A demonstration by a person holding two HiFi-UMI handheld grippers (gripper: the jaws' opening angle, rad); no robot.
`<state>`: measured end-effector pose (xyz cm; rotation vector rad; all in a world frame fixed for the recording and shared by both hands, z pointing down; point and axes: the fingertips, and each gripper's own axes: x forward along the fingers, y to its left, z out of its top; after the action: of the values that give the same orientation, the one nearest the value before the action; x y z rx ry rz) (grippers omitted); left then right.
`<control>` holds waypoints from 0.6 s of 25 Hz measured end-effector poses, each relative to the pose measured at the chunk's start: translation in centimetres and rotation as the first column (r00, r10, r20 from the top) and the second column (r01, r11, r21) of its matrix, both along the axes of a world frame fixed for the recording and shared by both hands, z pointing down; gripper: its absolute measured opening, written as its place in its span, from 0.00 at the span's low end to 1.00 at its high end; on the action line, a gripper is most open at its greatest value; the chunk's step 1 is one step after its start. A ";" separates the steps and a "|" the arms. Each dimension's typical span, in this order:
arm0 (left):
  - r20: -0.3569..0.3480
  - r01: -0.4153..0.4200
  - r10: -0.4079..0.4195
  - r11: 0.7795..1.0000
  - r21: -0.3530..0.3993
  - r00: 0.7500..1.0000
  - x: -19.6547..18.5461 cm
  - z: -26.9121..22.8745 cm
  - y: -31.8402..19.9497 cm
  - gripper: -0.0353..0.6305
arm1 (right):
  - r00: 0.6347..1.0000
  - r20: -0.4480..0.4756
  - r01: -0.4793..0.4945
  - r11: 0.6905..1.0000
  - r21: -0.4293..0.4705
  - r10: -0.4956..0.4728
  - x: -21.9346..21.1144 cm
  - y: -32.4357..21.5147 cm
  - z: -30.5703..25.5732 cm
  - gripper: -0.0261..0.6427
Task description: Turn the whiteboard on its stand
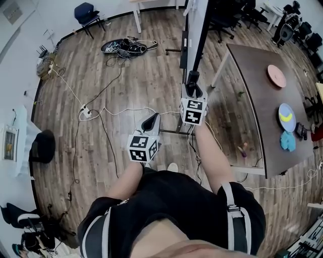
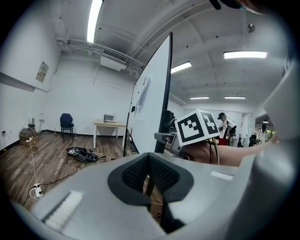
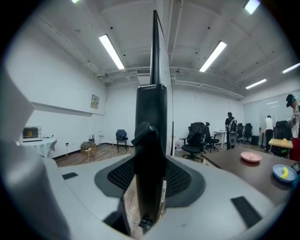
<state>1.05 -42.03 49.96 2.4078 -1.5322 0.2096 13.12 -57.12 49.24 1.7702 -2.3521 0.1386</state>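
The whiteboard (image 1: 197, 30) stands edge-on just ahead of me, seen as a thin black-framed panel. In the left gripper view the whiteboard (image 2: 149, 98) shows its white face, turned to the left. My right gripper (image 1: 193, 79) is raised to the board's near edge. In the right gripper view the black edge frame (image 3: 151, 117) runs upright between the jaws of my right gripper (image 3: 151, 180), filling the gap between the pads. My left gripper (image 1: 150, 122) hangs lower and to the left, apart from the board; my left gripper (image 2: 149, 177) has its pads together with nothing between them.
A dark brown table (image 1: 255, 108) stands close on the right with a pink plate (image 1: 276, 75) and a blue plate (image 1: 286, 117). White and black cables (image 1: 108, 113) cross the wood floor. A blue chair (image 1: 87, 14), a cable pile (image 1: 128, 47) and office chairs (image 1: 227, 15) stand farther off.
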 end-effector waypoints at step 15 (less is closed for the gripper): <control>-0.003 0.003 -0.003 0.999 0.032 1.000 -3.4 -0.9 5.7 0.07 | 1.000 -0.005 -0.015 1.000 0.017 0.015 -4.1 8.2 0.0 0.33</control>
<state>-2.40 -36.32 49.07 2.4292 -1.5491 0.1814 9.04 -48.89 49.24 1.7939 -2.3436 0.1164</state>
